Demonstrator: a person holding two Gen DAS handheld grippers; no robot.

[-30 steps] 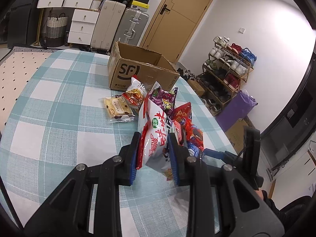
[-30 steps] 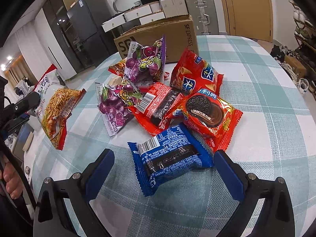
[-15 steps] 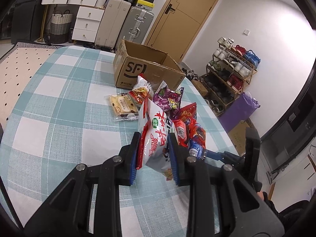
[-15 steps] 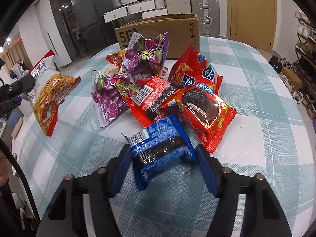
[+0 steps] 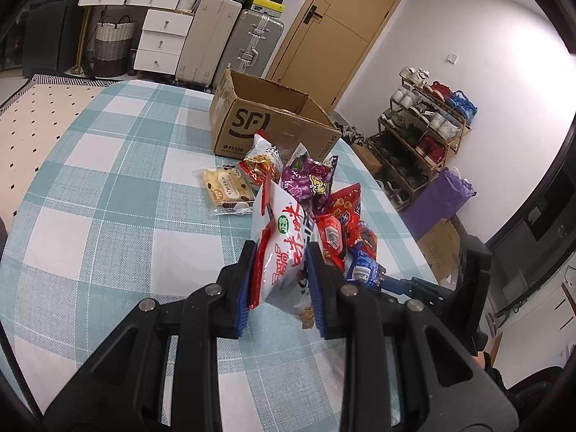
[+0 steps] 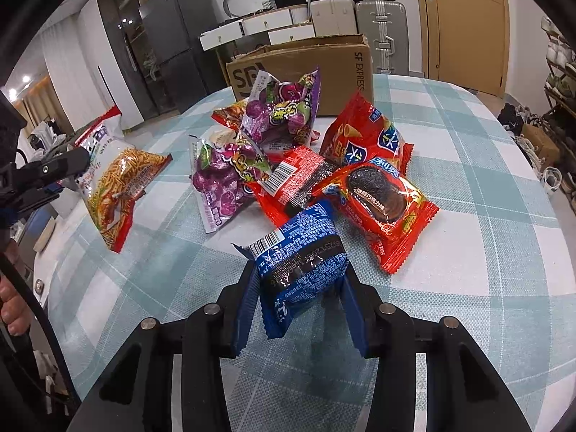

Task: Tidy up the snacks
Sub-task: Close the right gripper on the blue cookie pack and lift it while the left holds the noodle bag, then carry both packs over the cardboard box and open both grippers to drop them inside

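early stage: left gripper point(image 5: 279, 284) clenched on the white noodle-snack bag point(image 5: 284, 248), right gripper point(image 6: 300, 304), its jaws just closing, grasping the blue cookie pack point(image 6: 302, 262), while seven other packets lie on the surface point(image 6: 486, 223) before the cardboard box point(image 6: 309, 68), its contents unseen.

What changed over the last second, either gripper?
The right gripper has just been closing on the blue cookie pack, now pinched between its pads and tipped up. Unchanged: left gripper clamped on the noodle snack bag; other snacks and cardboard box in place.
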